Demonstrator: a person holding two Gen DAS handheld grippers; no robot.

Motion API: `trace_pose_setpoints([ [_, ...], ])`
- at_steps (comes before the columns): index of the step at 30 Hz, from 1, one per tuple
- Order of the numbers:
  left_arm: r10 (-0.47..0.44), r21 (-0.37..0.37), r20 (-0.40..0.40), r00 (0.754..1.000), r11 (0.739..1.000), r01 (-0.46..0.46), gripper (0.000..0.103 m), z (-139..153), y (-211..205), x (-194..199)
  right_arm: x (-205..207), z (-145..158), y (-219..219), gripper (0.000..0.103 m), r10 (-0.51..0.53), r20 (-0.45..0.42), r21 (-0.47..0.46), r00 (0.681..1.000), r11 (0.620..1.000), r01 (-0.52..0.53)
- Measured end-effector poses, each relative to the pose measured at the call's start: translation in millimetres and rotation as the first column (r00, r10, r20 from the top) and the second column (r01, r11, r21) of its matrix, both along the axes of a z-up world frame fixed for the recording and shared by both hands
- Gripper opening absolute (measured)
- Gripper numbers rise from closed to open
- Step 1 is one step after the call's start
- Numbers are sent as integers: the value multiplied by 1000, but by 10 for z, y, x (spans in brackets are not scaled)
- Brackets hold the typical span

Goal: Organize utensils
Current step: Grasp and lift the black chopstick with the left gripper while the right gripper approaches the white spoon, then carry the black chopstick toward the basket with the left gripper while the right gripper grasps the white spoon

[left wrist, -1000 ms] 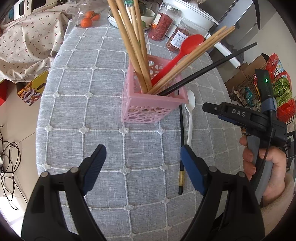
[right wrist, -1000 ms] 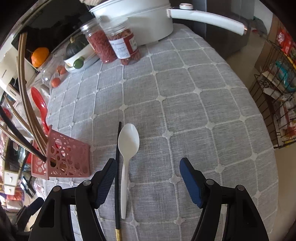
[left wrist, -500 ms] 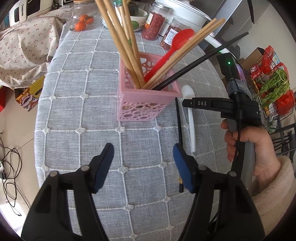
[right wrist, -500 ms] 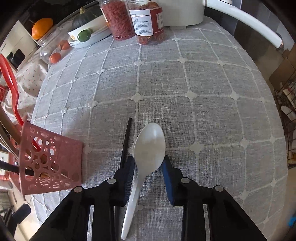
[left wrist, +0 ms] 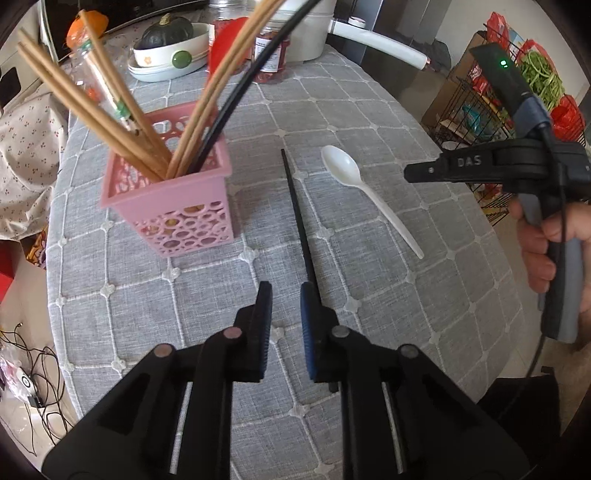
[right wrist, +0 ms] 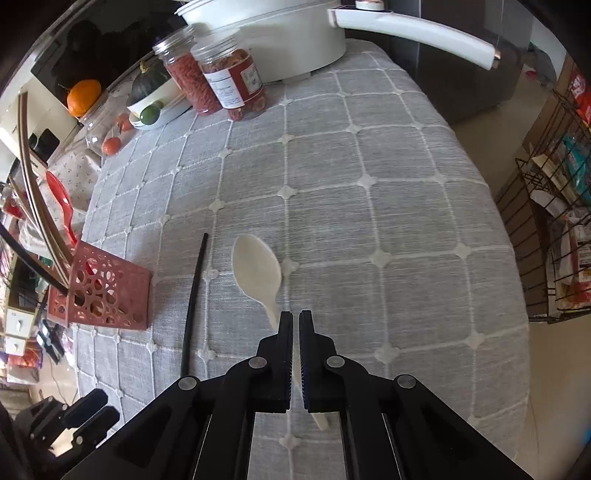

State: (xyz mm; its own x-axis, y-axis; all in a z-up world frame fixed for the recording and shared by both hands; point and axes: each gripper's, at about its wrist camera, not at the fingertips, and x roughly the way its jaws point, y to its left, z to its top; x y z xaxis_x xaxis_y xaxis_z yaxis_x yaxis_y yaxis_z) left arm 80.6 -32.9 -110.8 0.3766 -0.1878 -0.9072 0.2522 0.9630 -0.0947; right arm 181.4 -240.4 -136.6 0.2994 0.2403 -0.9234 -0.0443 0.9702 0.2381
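Note:
A pink perforated holder [left wrist: 173, 206] stands on the grey checked tablecloth with several wooden chopsticks, a black chopstick and a red spoon in it; it also shows in the right wrist view [right wrist: 107, 295]. A loose black chopstick [left wrist: 297, 214] lies to its right, also in the right wrist view [right wrist: 192, 302]. A white plastic spoon [left wrist: 365, 192] lies further right. My left gripper [left wrist: 286, 295] is nearly shut, its jaws just left of the chopstick's near end. My right gripper [right wrist: 294, 317] is shut on the white spoon [right wrist: 256, 269] at its handle.
At the table's far end stand two jars [right wrist: 221, 85], a white pot [right wrist: 280, 33] with a long handle, a bowl with a squash [left wrist: 166, 40] and small oranges. A wire rack [right wrist: 554, 236] stands right of the table. The table edge drops off left and right.
My right gripper closed from wide open onto the spoon's handle. My left gripper narrowed from wide open and moved right and forward to the black chopstick's near end.

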Motion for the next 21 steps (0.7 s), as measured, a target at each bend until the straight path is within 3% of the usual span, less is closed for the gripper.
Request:
trace_pose_setpoints([
  [7, 1, 98, 11, 1000, 995, -2, 17, -251, -450, 333, -146, 22, -311, 7, -18, -14, 12, 1000, 1000, 19],
  [9, 10, 137, 20, 1000, 991, -12, 17, -318, -558, 443, -171, -6, -342, 11, -10, -31, 20, 999, 1000, 11],
  [11, 20, 176, 22, 1000, 984, -23, 17, -390, -614, 543, -199, -12, -341, 25, 4, -38, 39, 999, 999, -3],
  [14, 42, 208, 36, 998, 977, -49, 17, -428, -653, 672, -235, 41, -328, 37, 26, -29, 64, 999, 998, -24],
  [17, 60, 236, 27, 998, 970, -64, 17, -488, -638, 757, -259, 105, -343, 43, 32, -9, 80, 999, 996, -31],
  [21, 84, 232, 22, 996, 969, -86, 17, -509, -588, 827, -266, 86, -376, 44, 27, -16, 82, 1000, 996, -25],
])
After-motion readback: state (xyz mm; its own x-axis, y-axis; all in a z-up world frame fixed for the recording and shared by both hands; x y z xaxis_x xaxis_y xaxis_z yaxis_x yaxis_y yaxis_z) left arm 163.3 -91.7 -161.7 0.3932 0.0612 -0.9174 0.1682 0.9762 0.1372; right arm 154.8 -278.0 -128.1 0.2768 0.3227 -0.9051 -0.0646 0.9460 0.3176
